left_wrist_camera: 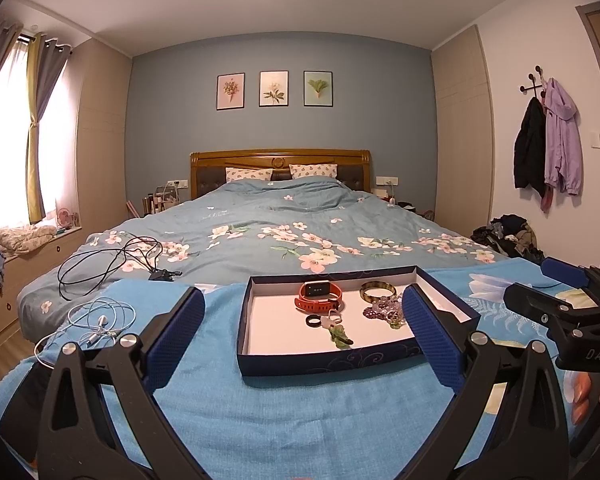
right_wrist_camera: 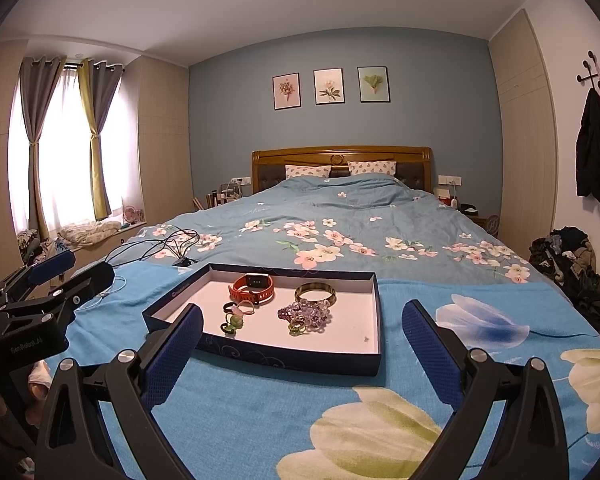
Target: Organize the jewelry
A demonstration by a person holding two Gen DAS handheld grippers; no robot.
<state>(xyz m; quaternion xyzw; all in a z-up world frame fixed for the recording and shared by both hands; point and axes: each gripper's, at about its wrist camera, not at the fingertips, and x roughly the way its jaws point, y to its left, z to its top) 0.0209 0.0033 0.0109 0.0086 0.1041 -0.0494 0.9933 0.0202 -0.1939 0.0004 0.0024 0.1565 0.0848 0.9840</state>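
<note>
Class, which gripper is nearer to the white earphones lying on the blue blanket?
Left. The left gripper hangs beside the earphones, which lie just left of it. The right gripper sits further right, beyond the box.

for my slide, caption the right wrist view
Open right gripper faces a navy tray holding an orange watch, bangle and purple beads.

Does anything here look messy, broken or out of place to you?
Nothing looks broken or spilled. The jewelry sits inside the box, though loosely jumbled: purple beads heaped beside the bangle, near the orange watch. Off the box, tangled black cables and white earphones lie on the bed.
</note>
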